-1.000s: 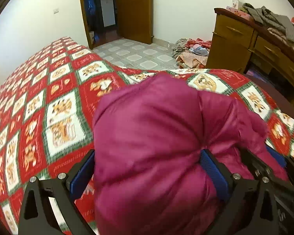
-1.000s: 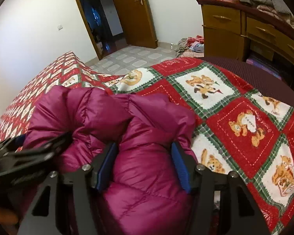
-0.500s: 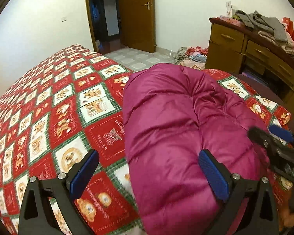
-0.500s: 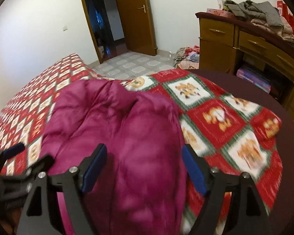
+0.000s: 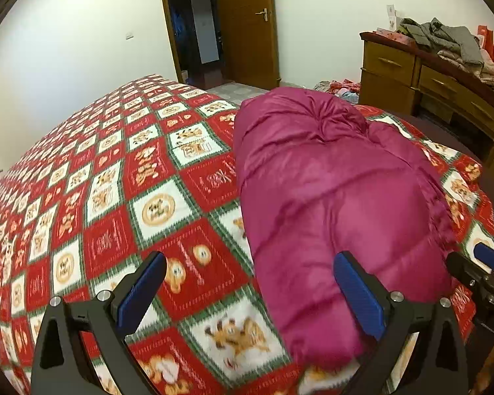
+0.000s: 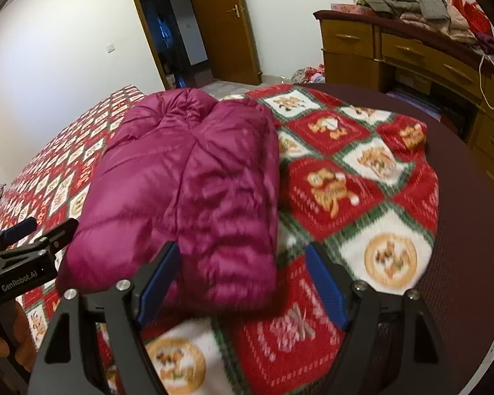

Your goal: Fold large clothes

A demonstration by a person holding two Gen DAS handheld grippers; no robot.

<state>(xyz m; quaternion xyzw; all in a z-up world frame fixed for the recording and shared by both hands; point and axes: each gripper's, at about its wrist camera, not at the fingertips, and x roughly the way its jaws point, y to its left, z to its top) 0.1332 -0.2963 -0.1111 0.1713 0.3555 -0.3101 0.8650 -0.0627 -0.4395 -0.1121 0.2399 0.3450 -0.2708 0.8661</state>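
Both my tongs, left [image 5: 247, 299] and right [image 6: 242, 283], gape wide, holding nothing; magenta jacket [image 5: 332, 191] lies folded near the bed's [image 5: 108, 177] corner

Both wrist views look forward and down over the bed [image 5: 108, 177], close above it, facing the doorway [image 6: 168, 33]. Each shares the magenta jacket [image 5: 329, 191], quilt, door and dresser [image 6: 395, 56].

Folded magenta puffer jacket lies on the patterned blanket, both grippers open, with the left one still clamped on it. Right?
Not quite. The left gripper is open and clamps nothing, as the left wrist view shows. The magenta puffer jacket lies free on the patterned blanket; the right gripper is open too.
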